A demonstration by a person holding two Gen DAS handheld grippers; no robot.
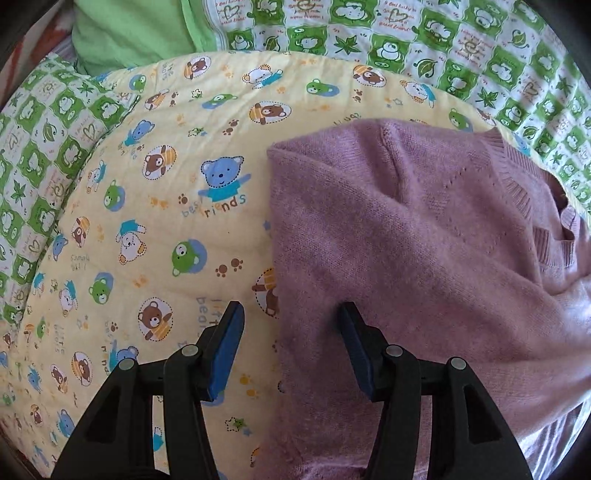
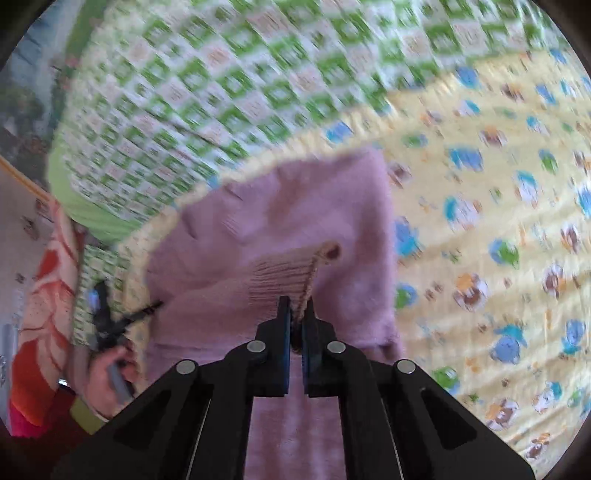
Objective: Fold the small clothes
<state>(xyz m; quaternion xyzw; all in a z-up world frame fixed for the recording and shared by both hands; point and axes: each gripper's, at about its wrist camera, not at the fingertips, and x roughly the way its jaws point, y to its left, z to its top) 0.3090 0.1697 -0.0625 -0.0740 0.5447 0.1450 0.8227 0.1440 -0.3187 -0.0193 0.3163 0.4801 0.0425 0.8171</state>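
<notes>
A mauve knitted sweater (image 1: 406, 240) lies on a yellow quilt printed with bears (image 1: 147, 203), its ribbed neckline (image 1: 517, 177) toward the right. My left gripper (image 1: 291, 314) points down at the sweater's left edge and is open. One finger hangs over the quilt, the other over the knit. In the blurred right wrist view, my right gripper (image 2: 297, 310) is shut on a ribbed band (image 2: 280, 269) of the sweater (image 2: 288, 206), and the fabric rises into the pads.
A green-and-white checked quilt (image 1: 406, 37) lies behind the yellow one, with a plain green cloth (image 1: 129, 33) at the far left. In the right wrist view a person's hand (image 2: 107, 376) holds the other gripper beside an orange patterned cloth (image 2: 40, 306). The yellow quilt (image 2: 480, 221) spreads out to the right.
</notes>
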